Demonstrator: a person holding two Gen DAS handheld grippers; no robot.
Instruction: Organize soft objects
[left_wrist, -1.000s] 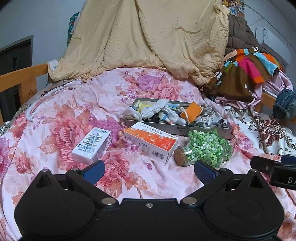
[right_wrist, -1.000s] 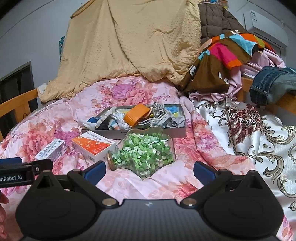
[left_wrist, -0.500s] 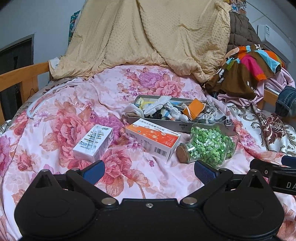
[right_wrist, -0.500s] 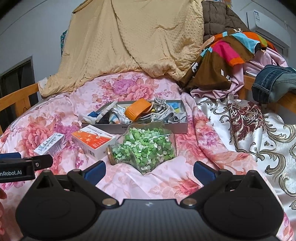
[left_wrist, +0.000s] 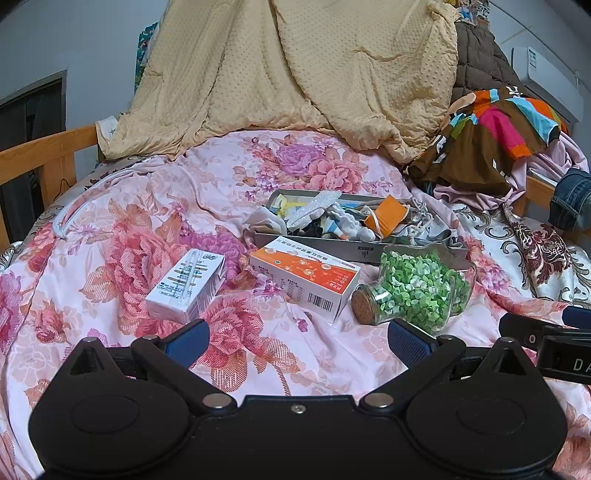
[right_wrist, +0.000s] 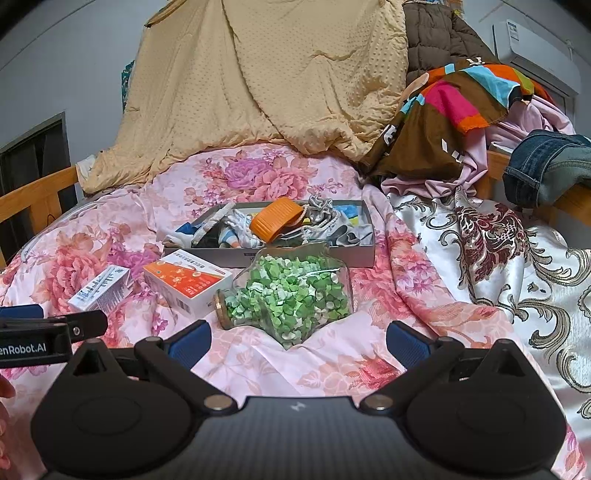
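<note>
While both grippers hover over the floral bedsheet (left_wrist: 122, 236), the left gripper (left_wrist: 297, 338) is spread wide and holds nothing, and the right gripper (right_wrist: 297, 338) is released the same way. From the left view the white box (left_wrist: 186, 284) lies at 11 o'clock and the orange box (left_wrist: 304, 275) at 12 o'clock; the right view shows more of the jeans (right_wrist: 550, 166) at 2 o'clock. The grey tray (right_wrist: 364, 236) with soft items sits at 12 o'clock behind the glass jar (right_wrist: 286, 297) of green pieces. Compared with one second ago, the objects appear slightly lower and nearer in both views; nothing on the bed has moved.
</note>
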